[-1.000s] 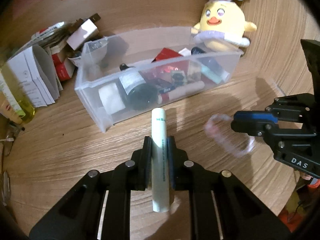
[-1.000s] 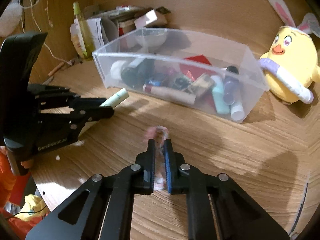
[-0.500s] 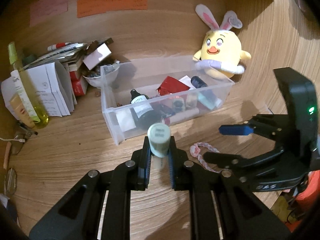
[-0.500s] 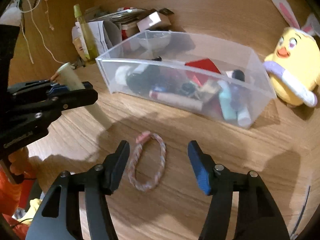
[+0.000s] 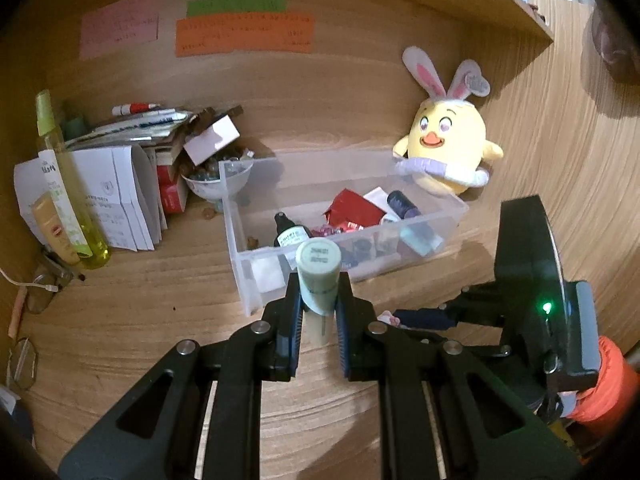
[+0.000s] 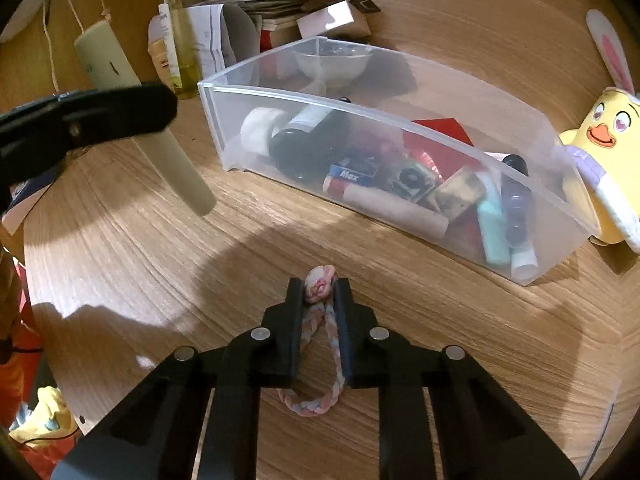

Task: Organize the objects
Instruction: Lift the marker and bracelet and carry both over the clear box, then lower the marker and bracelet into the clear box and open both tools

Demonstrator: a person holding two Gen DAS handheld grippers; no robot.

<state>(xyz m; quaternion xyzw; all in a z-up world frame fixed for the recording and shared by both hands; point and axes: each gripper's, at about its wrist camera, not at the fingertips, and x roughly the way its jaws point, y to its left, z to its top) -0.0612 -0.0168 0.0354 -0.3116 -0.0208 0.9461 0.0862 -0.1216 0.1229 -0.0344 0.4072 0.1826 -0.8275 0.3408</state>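
My left gripper point(image 5: 318, 300) is shut on a pale green tube point(image 5: 318, 276), tilted cap-up above the desk in front of the clear plastic bin point(image 5: 240, 272). The tube also shows in the right wrist view point(image 6: 120, 92), held in the left gripper's black fingers point(image 6: 100, 116). My right gripper point(image 6: 319, 292) is shut on the knot end of a pink braided hair band point(image 6: 319, 286); its loop lies on the wood between and behind the fingers. The bin point(image 6: 400, 98) holds several bottles, tubes and packets.
A yellow bunny-eared plush point(image 5: 444, 152) leans at the bin's far right corner. Papers, boxes, a glass bowl point(image 5: 216, 184) and a yellow spray bottle point(image 5: 64, 188) crowd the back left. Eyeglasses point(image 5: 24, 360) lie at the left edge. Coloured notes hang on the back wall.
My left gripper has lifted and tilted the tube from flat to cap-up. My right gripper let go of the hair band, opened wide, then closed on its knot end.
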